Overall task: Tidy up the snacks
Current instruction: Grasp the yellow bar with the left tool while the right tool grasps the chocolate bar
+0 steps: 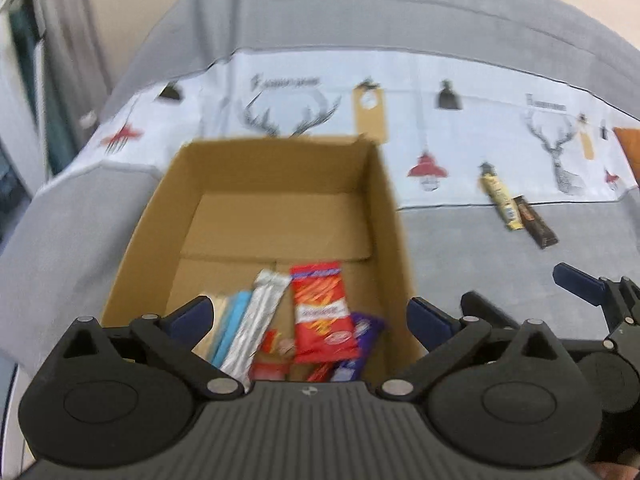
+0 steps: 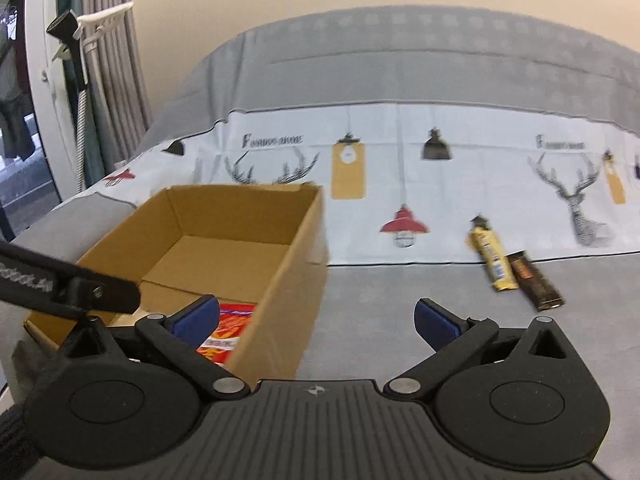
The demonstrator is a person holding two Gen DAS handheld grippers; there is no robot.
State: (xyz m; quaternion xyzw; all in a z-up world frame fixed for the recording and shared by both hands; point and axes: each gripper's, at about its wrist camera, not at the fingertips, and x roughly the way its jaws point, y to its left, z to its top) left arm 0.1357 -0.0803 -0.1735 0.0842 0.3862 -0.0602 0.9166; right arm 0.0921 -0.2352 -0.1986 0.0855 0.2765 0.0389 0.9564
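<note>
Both my sets of jaws stand wide open and hold nothing. My left gripper [image 1: 308,316] hangs over the near end of the box [image 1: 384,184], its blue pads clear of the contents. My right gripper [image 2: 316,316] straddles the box's right wall, left pad over the inside, right pad over the grey bed [image 2: 380,300].

Inside the box, at its near end, lie a red packet [image 1: 320,308], a silver stick [image 1: 256,320], a blue stick [image 1: 232,328] and a purple wrapper [image 1: 364,340], packed side by side; smaller red items beneath are too blurred to identify. Its far half is bare cardboard.

Further out, well right of the box, a yellow bar [image 2: 492,260] and a brown bar [image 2: 536,280] lie touching at the edge of the printed cloth [image 2: 440,208].
</note>
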